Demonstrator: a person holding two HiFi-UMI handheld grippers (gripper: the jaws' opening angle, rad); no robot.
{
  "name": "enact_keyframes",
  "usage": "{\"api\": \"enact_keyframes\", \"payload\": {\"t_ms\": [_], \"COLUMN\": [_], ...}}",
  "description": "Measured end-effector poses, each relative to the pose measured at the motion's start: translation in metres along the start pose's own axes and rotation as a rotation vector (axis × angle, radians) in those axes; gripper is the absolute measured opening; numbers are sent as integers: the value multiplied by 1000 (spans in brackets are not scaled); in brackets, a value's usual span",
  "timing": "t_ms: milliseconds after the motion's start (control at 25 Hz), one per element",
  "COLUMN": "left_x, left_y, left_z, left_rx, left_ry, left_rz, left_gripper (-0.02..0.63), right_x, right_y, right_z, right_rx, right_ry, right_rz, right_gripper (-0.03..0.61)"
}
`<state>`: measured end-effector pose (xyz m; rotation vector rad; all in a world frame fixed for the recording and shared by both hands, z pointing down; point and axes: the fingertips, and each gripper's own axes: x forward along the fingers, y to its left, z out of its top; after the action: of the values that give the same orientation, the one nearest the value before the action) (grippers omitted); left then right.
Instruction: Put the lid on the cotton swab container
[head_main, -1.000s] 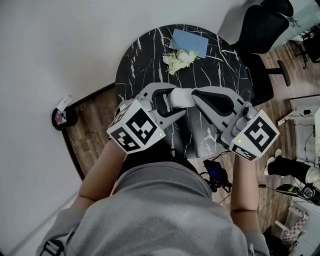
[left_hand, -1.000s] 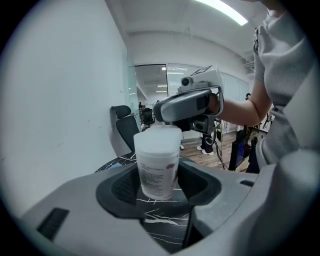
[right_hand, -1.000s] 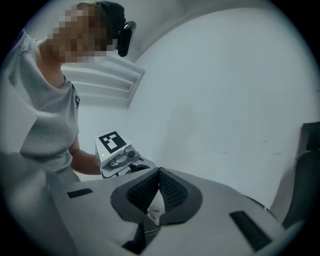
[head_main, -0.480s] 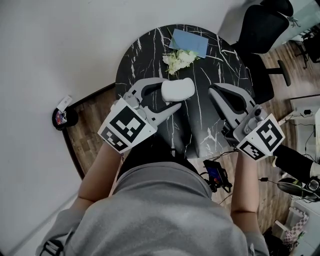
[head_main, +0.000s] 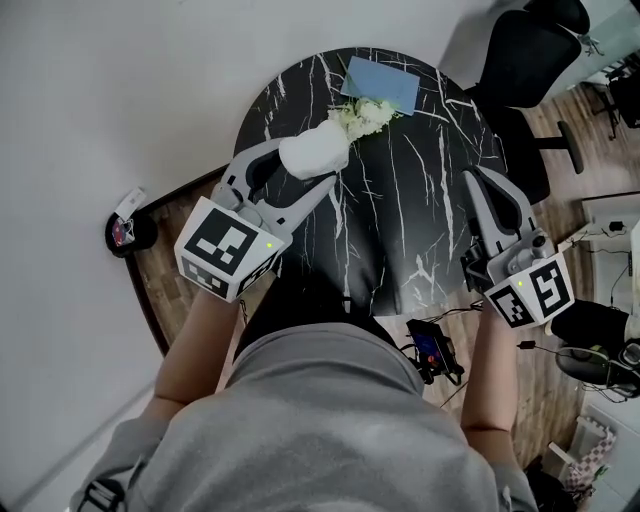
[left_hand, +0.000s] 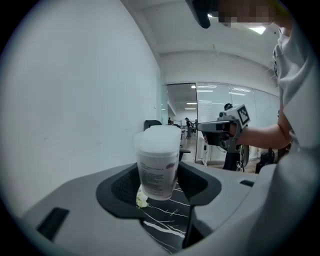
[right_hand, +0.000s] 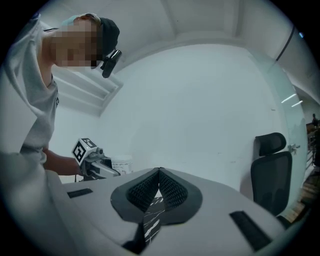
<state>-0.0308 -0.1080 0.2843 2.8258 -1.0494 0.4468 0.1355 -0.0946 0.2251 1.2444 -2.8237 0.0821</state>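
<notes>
Head view: the left gripper (head_main: 318, 162), in the upper left of centre, is clamped on the cotton swab container (head_main: 310, 152), which it holds on its side over the left edge of the round black marble table (head_main: 400, 210). The container's far end lies just beside a bunch of white flowers (head_main: 366, 117), and a blue card (head_main: 381, 85) lies beyond them at the top. The right gripper (head_main: 476, 182) is at the right edge of the table, well apart from the left one. Its jaws are together with nothing in them. A black office chair (head_main: 522, 55) is in the upper right corner.

Left gripper view: the container stands at the centre between the two pads, pressed from both sides. Its frosted lid (left_hand: 157, 139) is seated on top.

Right gripper view: the ribbed pads meet at the centre with nothing between them, and only marble shows below.
</notes>
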Motion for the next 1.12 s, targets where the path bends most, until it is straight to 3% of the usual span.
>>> {"api": "enact_keyframes", "payload": {"t_ms": [400, 760, 1120], "left_x": [-15, -15, -9], "left_y": [32, 36, 36], "left_z": [-12, -21, -46], "left_rx": [-44, -55, -88], "left_ry": [-16, 0, 45], "left_rz": [167, 193, 202], "left_gripper": [235, 235, 235], "right_x": [-21, -21, -18], "right_y": [-22, -18, -18], "right_z": [1, -10, -31], "right_rx": [-26, -49, 7], "right_ry": [-24, 4, 27], "right_rz": [-130, -138, -124], "right_gripper": [24, 23, 25]}}
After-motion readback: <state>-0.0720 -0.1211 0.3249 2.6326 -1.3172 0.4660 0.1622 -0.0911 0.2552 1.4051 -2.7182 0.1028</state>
